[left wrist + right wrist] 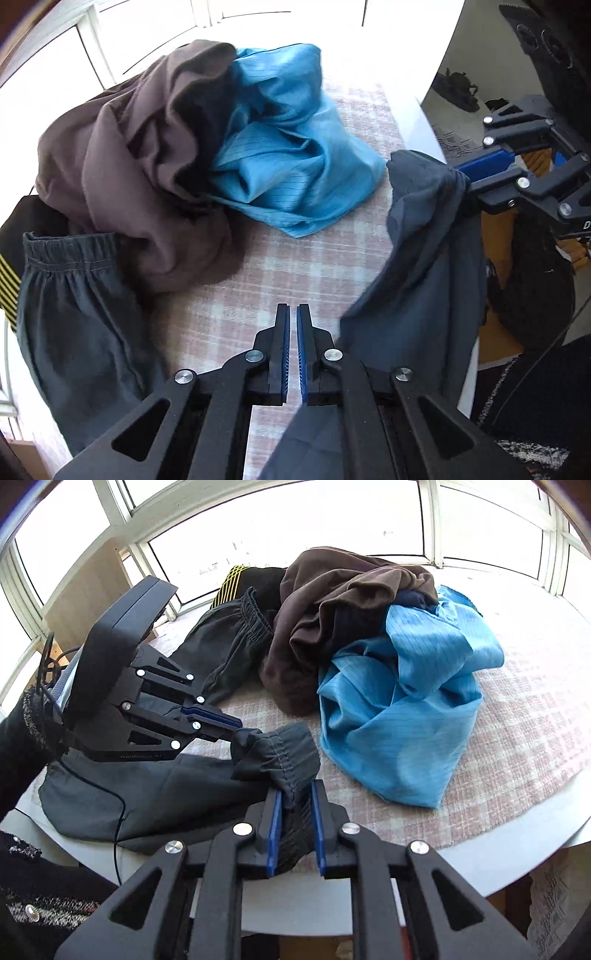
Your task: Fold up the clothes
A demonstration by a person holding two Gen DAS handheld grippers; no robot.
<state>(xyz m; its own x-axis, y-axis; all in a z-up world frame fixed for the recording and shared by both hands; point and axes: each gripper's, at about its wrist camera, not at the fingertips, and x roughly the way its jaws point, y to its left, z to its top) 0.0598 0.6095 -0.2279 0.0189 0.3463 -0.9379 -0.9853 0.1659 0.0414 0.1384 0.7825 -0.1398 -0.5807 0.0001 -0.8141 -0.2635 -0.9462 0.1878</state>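
Clothes lie heaped on a round table (480, 867) under a checked cloth (295, 266): a brown garment (147, 166), a bright blue one (295, 155) and dark grey shorts (74, 314). Both grippers pinch another dark grey garment (166, 794) near the table's front edge; the left gripper (236, 731) clamps its bunched cuff, the right gripper (297, 830) grips the elastic hem beside it.

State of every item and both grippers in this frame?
Right gripper: closed on the cuff of the dark grey garment.
Left gripper: jaws nearly together; grip on cloth unclear.
Dark grey garment: unfolded, cuff end lifted.
Brown garment: crumpled, unfolded.
Blue garment: crumpled, unfolded.
Black and yellow striped garment: mostly hidden behind the pile.
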